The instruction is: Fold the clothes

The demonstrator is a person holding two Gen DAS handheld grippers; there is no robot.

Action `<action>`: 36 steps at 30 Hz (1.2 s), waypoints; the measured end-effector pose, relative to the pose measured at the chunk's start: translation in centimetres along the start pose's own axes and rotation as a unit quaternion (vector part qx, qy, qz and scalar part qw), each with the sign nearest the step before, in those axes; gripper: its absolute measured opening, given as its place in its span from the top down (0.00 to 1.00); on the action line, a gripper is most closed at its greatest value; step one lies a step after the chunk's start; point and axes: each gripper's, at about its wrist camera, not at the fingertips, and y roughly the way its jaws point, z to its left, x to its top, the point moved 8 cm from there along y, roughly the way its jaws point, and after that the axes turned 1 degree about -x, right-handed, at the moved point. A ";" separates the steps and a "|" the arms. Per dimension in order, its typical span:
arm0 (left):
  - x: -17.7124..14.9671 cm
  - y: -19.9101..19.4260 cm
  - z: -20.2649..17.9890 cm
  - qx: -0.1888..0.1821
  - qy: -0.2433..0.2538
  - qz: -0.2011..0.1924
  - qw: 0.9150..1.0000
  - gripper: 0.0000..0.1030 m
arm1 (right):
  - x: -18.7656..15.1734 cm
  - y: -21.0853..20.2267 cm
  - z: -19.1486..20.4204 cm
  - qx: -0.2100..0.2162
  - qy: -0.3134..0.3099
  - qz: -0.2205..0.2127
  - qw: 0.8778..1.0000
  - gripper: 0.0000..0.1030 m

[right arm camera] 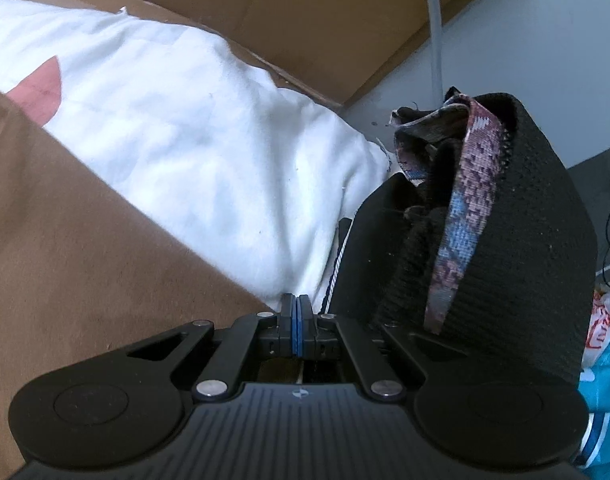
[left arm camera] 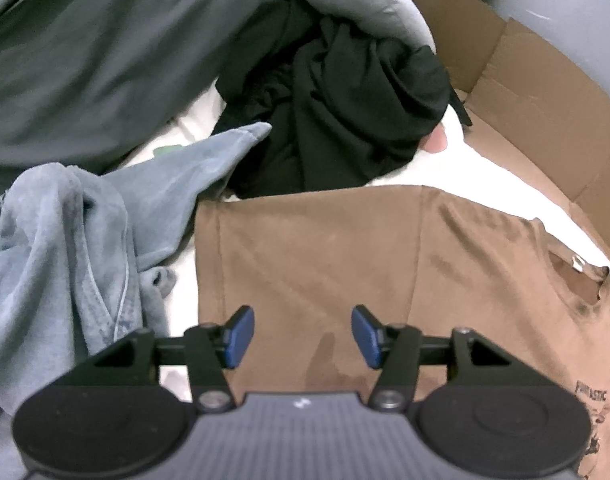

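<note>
Left wrist shows black clothes (left arm camera: 333, 116) beyond parted left hand-held gripper (left arm camera: 303, 336) — right hand-held gripper (right arm camera: 297, 326) pinched together.

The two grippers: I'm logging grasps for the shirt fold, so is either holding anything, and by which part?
Nothing visibly. The left gripper hangs open above the brown T-shirt; the right gripper is shut with no cloth seen between its pads.
</note>
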 end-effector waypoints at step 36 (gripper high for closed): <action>-0.9 0.8 -4.0 -0.005 0.039 0.012 0.999 0.37 | -1.3 -0.6 -0.1 0.108 0.237 -0.004 0.966 0.67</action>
